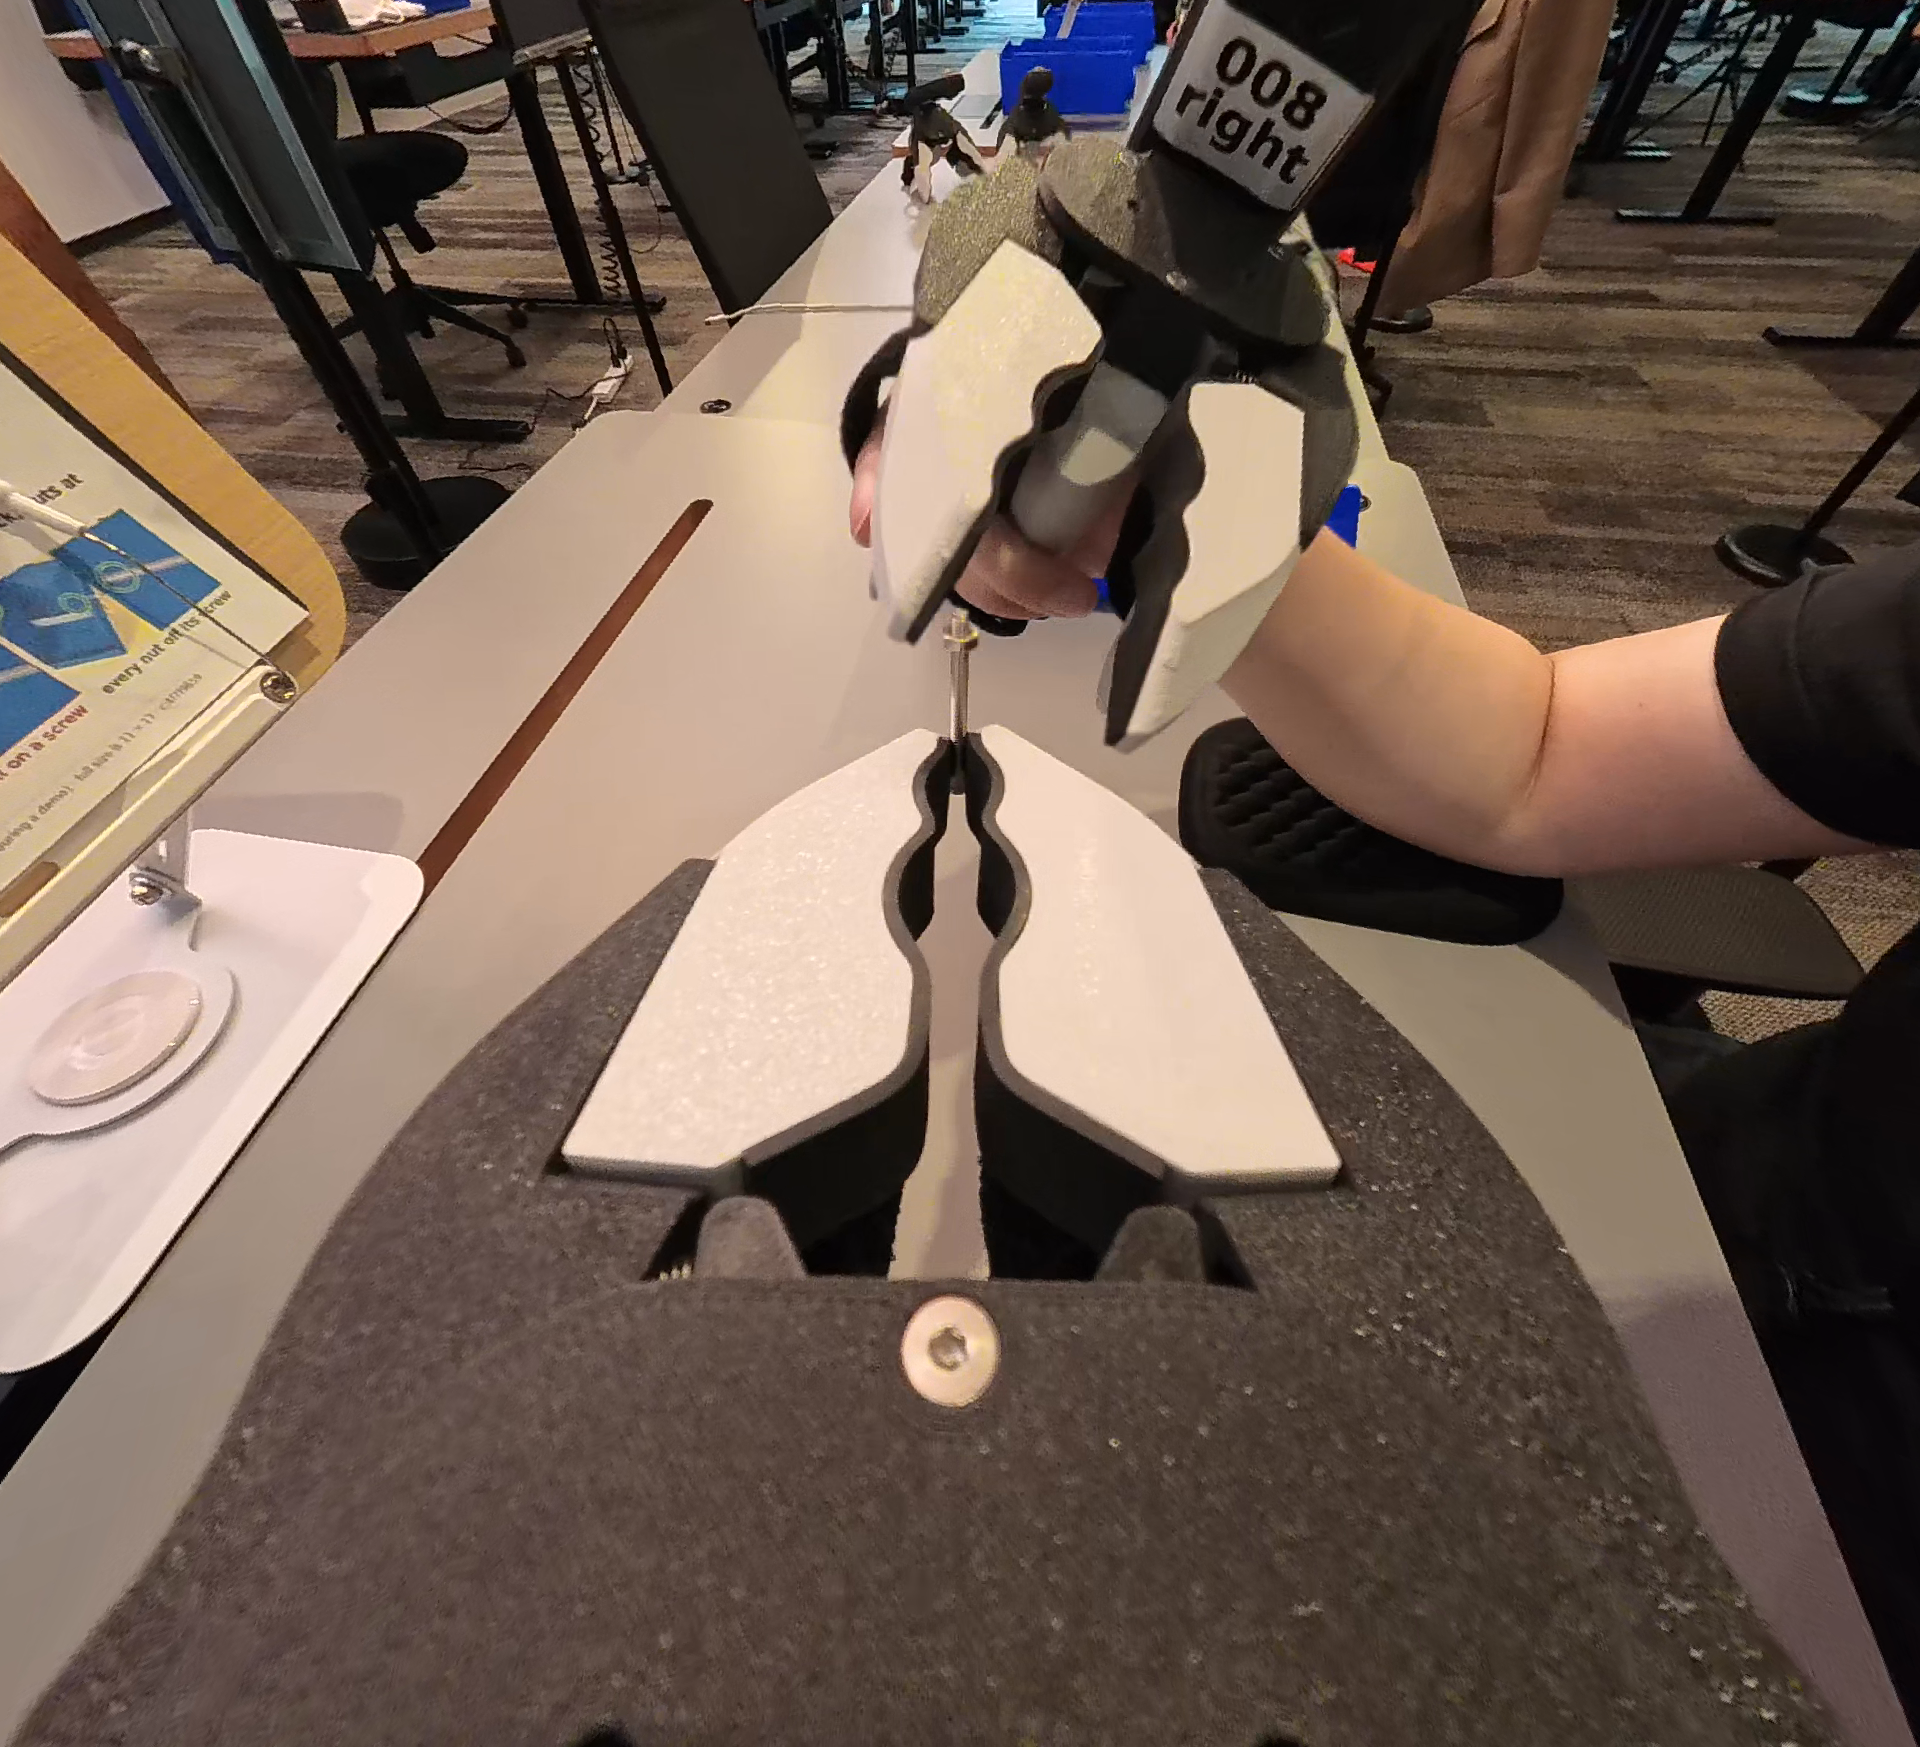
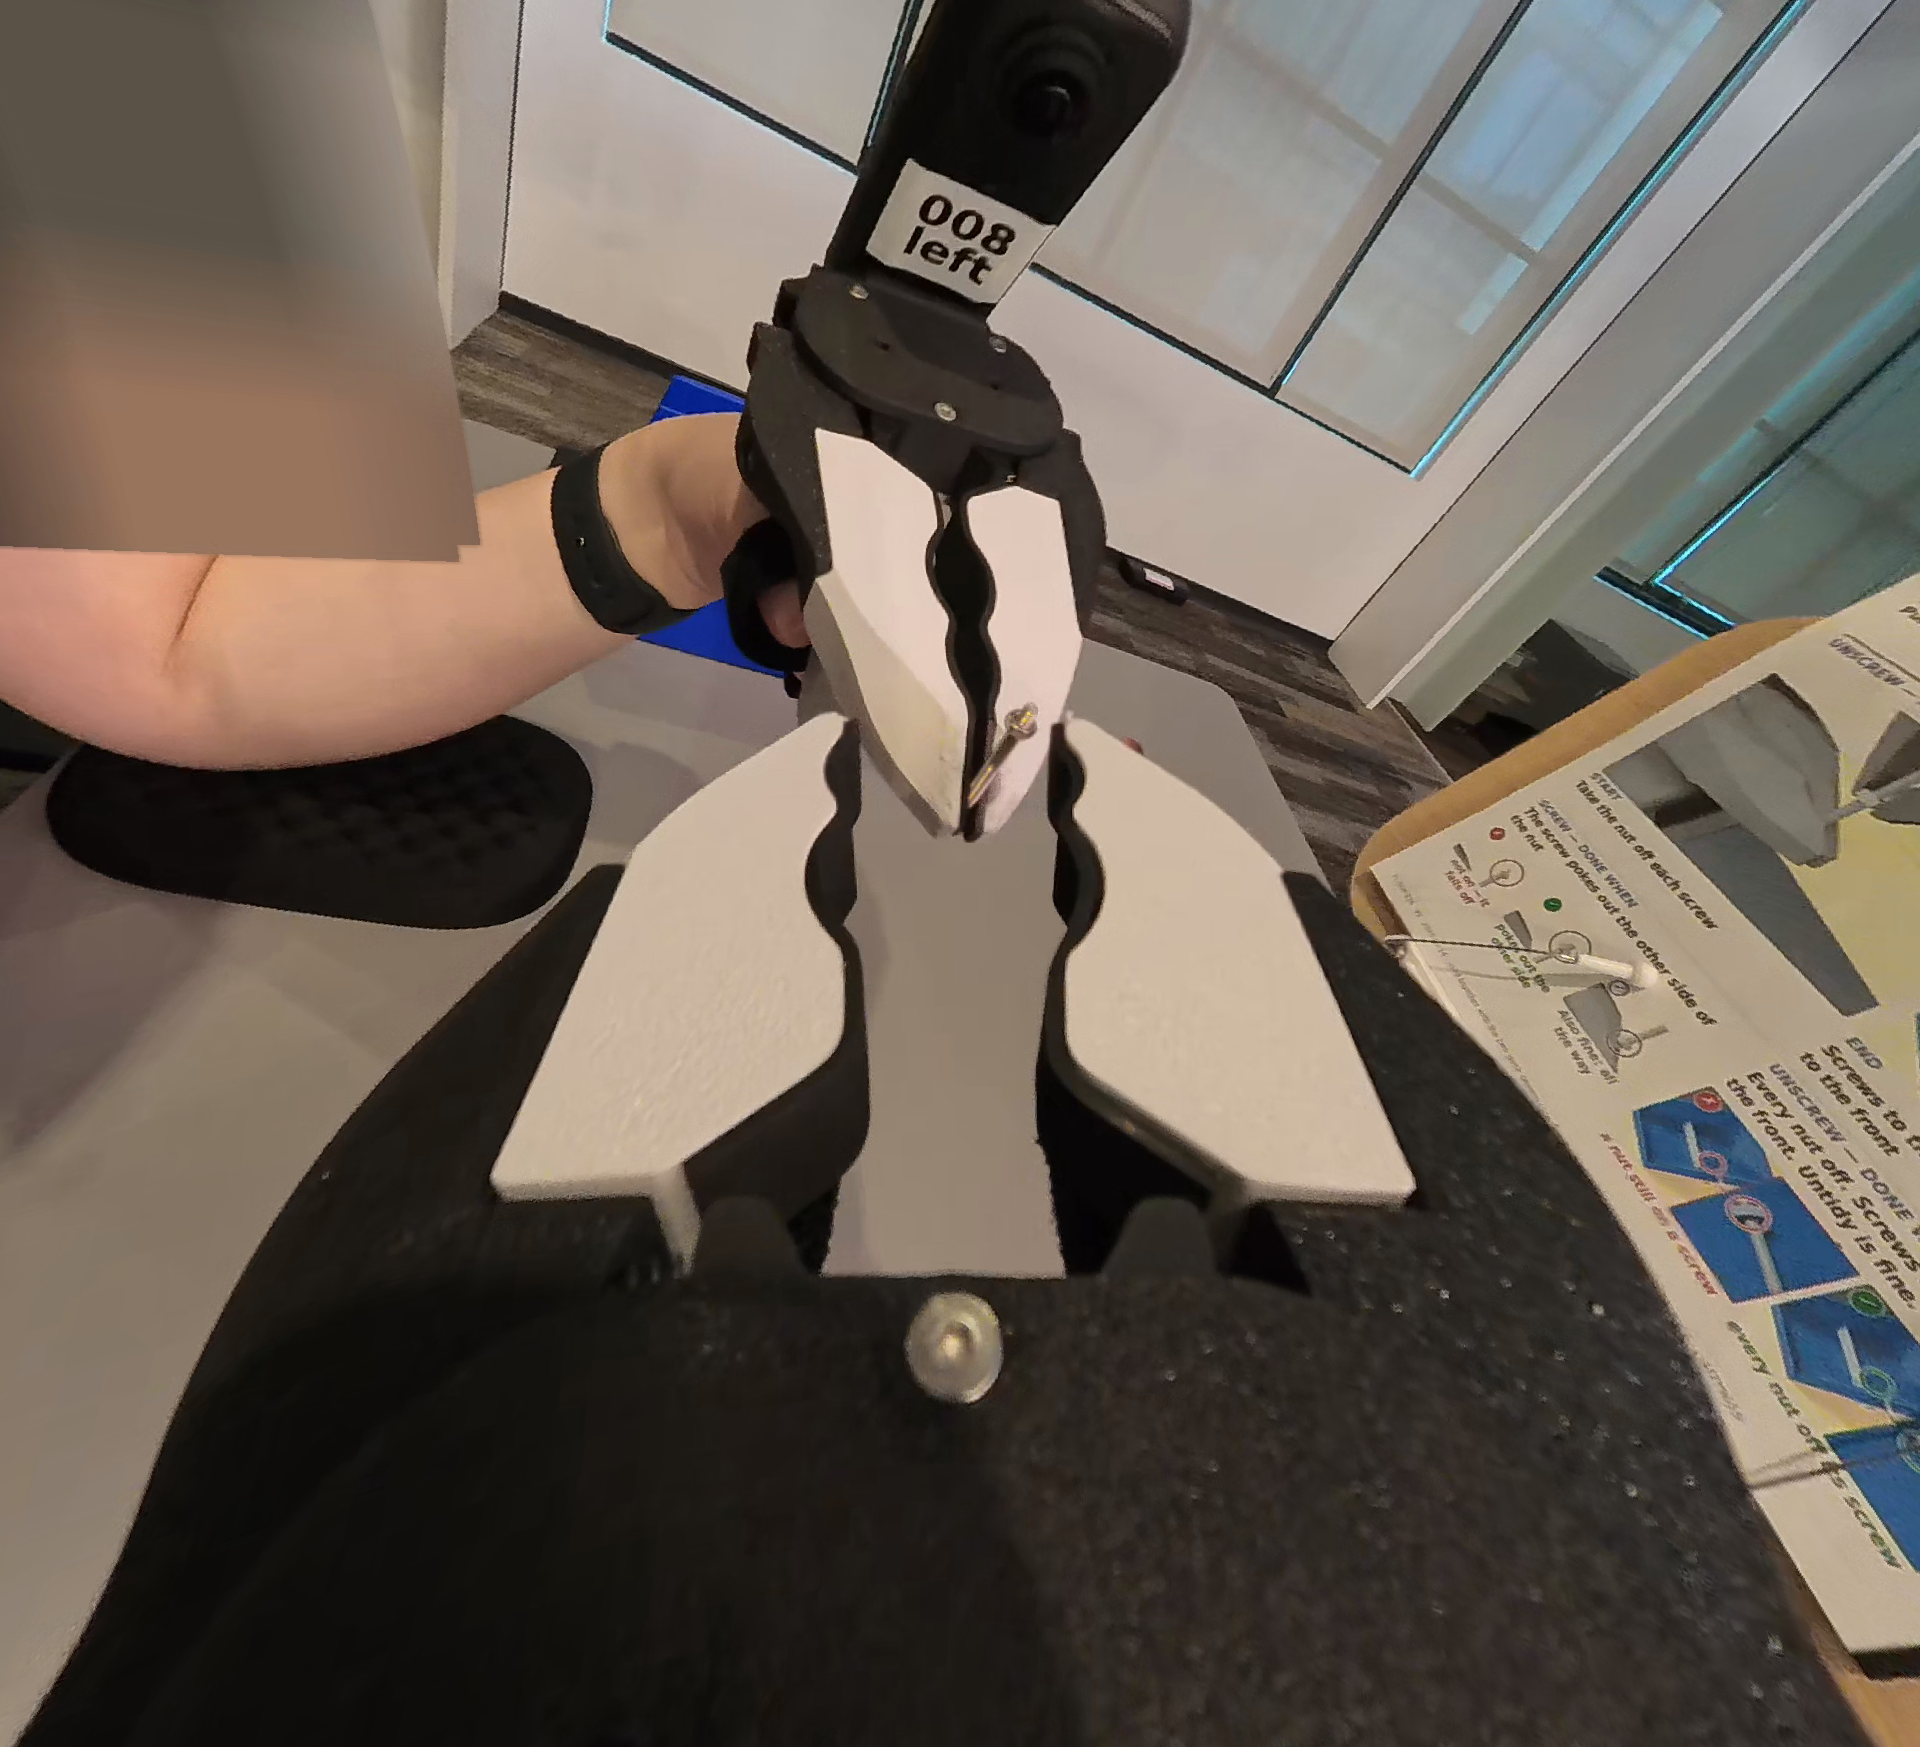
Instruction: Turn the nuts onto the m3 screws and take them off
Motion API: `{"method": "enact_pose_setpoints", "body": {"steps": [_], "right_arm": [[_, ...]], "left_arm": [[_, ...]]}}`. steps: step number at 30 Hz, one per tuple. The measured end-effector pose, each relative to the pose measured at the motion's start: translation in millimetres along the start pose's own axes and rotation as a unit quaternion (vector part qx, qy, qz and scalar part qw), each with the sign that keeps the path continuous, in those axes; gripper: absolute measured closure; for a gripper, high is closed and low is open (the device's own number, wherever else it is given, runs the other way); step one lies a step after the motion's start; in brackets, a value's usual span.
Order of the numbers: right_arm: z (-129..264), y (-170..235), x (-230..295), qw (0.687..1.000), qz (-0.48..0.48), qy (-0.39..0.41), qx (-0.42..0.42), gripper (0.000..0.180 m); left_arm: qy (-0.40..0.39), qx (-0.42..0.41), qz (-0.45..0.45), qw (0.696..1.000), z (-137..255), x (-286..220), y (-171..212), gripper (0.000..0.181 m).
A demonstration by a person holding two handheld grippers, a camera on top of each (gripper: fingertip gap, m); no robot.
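My left gripper (image 1: 956,741) is shut on a thin silver m3 screw (image 1: 957,689), which sticks out past its fingertips. A small nut (image 1: 961,629) sits near the screw's free end. My right gripper (image 1: 1018,679) is open and faces the left one, with its jaws on either side of the screw's end; one fingertip (image 1: 920,622) is right beside the nut. In the right wrist view, my open right gripper (image 2: 951,747) frames the left gripper (image 2: 966,824), which pinches the screw (image 2: 997,757) with the nut (image 2: 1023,718) on it.
The grey table (image 1: 623,658) has a long slot (image 1: 561,689). An instruction sheet on a wooden board (image 1: 104,606) stands on a white base (image 1: 291,1022) at the left and shows in the right wrist view (image 2: 1662,1074). A black chair armrest (image 1: 1351,845) is beside the table. My two grippers' fingertips are within a few centimetres of each other.
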State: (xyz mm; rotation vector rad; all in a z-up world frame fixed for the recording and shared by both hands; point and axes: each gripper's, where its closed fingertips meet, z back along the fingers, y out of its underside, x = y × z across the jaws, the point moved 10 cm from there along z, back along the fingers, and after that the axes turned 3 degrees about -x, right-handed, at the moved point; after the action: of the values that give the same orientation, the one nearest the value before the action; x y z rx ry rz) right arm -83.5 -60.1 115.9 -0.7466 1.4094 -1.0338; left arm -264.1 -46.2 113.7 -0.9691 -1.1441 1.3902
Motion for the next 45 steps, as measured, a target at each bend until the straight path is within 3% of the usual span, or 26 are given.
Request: {"method": "enact_pose_setpoints", "body": {"steps": [5,7,13,22,33,37,45], "right_arm": [[1.0,0.7,0.4,1.000,-0.003,-0.009,0.005,0.146],[4.4,0.3,0.5,1.000,-0.006,-0.021,0.002,0.154],[2.3,-0.2,-3.8,1.000,-0.020,0.010,-0.015,0.145],[6.0,-1.4,-0.1,1.000,-0.011,-0.014,-0.006,0.151],[-1.8,-0.6,1.3,1.000,-0.007,-0.008,-0.008,0.145],[5.1,-1.2,-0.4,1.000,-0.014,-0.012,-0.011,0.153],[-2.5,-1.3,0.6,1.000,-0.008,-0.004,-0.017,0.146]], "left_arm": [[-0.004,0.000,0.002,1.000,0.8,1.6,0.7,0.179],[-0.008,-0.002,0.005,1.000,1.9,3.0,1.0,0.179],[0.001,0.002,0.001,1.000,-1.1,0.1,0.5,0.179],[-0.005,-0.006,0.005,1.000,3.2,1.9,0.0,0.179],[-0.001,-0.002,0.001,1.000,-0.1,-0.4,-0.3,0.179],[-0.005,-0.009,0.006,1.000,3.5,1.1,-0.7,0.179],[0.001,-0.006,0.003,1.000,0.4,-0.8,-0.9,0.179]]}}
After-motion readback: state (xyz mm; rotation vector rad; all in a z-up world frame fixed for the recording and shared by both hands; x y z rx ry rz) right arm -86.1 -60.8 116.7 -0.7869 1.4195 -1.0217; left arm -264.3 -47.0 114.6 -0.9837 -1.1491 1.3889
